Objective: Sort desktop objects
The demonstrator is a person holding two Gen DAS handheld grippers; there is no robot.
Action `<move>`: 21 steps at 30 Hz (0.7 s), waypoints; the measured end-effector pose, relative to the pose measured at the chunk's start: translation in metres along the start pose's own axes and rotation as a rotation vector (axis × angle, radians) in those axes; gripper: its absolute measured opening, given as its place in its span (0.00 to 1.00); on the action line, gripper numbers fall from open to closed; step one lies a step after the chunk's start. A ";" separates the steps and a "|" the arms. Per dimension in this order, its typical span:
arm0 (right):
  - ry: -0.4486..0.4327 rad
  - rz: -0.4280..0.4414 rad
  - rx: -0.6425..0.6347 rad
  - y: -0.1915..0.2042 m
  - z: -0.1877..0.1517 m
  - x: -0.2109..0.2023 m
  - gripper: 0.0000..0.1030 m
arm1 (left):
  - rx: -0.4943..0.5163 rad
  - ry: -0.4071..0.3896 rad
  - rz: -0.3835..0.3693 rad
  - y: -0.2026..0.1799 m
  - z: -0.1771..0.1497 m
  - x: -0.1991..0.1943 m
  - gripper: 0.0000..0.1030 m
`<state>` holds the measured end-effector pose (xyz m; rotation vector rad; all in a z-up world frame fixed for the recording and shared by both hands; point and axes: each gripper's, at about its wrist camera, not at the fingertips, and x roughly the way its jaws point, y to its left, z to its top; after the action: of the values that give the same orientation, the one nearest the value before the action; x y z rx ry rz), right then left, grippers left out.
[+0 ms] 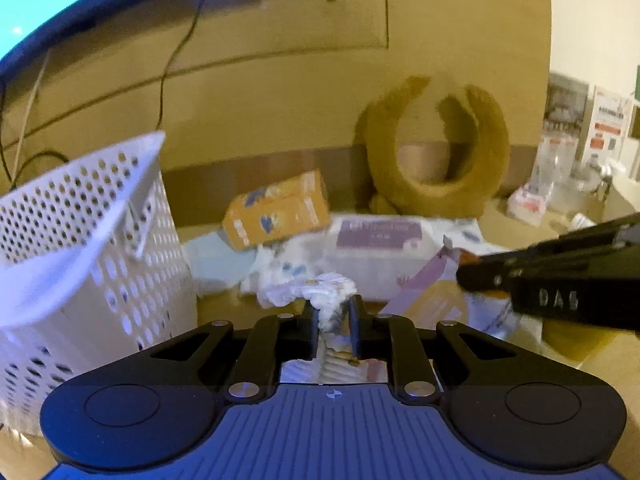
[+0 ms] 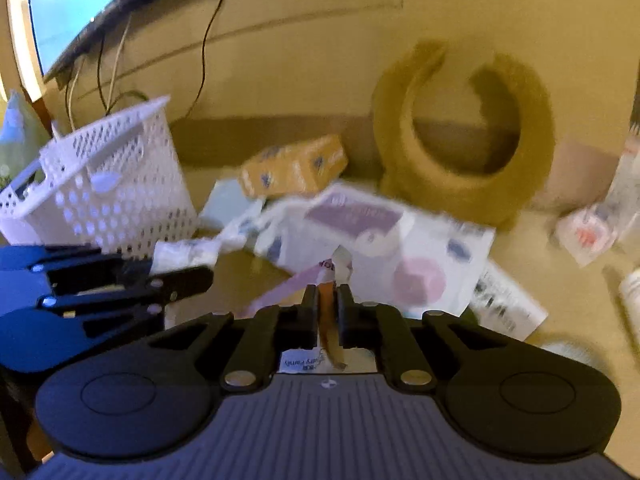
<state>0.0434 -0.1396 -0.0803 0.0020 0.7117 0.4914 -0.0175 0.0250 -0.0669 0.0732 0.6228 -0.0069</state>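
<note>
A: Left gripper [image 1: 331,322] is clenched on a crumpled white tissue wad [image 1: 320,292]; the wad bulges out past the tips, so the hold is low on the bundle, which probably keeps it from unravelling.

B: Right gripper [image 2: 329,312] has its jaws pressed on a thin flat wrapper [image 2: 298,284], lilac and orange; it is pinched by one edge, the sensible hold for a flat sheet, I'd judge.

A: Where does the rest of the clutter sit?

B: On the tan desk [image 2: 560,304], in a loose heap; an orange box [image 1: 276,210] leans on a white pack with a purple label [image 1: 378,234]; a printed leaflet [image 2: 508,304] lies at the heap's right edge; a brown U-shaped cushion [image 1: 436,148] stands against the back wall.

A: The white perforated basket [image 1: 92,236] stands just left of the heap, mouth up (likely the bin for one class of item; a judgement only); the tissue wad is near it but not over it.

B: Writing: the purple label is too blurred to read; under the right jaws a scrap of script reads partly as "Family", upside down; the wrapper's tip shows letters I cannot resolve.

A: Markings on the right gripper's side, seen from the left wrist, look like "DAS"; uncertain.

B: Both items are off the desk; neither is sorted yet.
</note>
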 end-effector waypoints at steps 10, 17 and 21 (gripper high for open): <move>-0.122 -0.045 -0.036 -0.010 0.040 -0.034 0.05 | 0.027 -0.129 -0.007 -0.008 0.042 -0.029 0.11; -0.182 -0.044 -0.081 0.002 0.067 -0.049 0.05 | 0.025 -0.176 0.011 -0.006 0.067 -0.042 0.11; -0.210 -0.035 -0.116 0.010 0.084 -0.058 0.04 | 0.013 -0.195 0.029 0.001 0.079 -0.050 0.11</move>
<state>0.0537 -0.1423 0.0215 -0.0663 0.4759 0.4899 -0.0125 0.0199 0.0262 0.0930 0.4271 0.0103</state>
